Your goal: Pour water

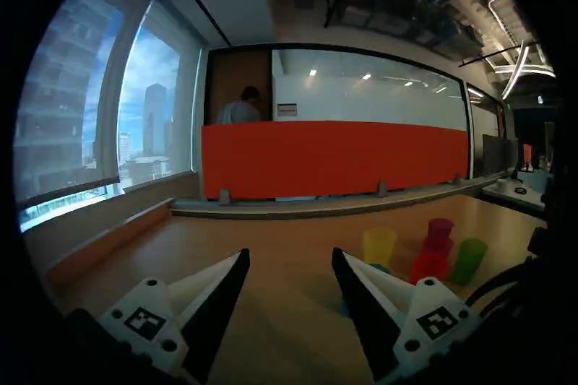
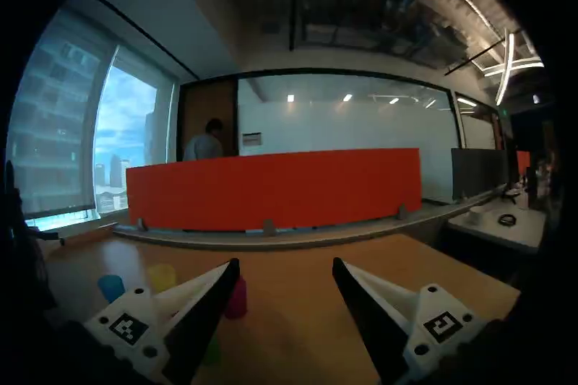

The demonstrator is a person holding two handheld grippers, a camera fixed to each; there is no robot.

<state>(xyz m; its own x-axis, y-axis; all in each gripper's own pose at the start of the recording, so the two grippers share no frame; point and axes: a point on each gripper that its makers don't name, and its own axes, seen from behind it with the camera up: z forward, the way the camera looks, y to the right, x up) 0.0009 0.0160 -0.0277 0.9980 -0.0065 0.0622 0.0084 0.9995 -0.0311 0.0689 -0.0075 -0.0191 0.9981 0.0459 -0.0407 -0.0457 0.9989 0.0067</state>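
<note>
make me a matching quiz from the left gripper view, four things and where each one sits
1 yellow cup
2 green cup
3 divider
4 person

a behind the divider
b right of the red cup
c along the far edge of the table
d left of the red cup

Pairs: 1-d, 2-b, 3-c, 4-a

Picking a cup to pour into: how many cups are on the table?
5: yellow cup leftmost, magenta cup right by the red cup, green cup rightmost, blue cup largely hidden behind the left hand-held gripper. Others may be hidden.
</note>
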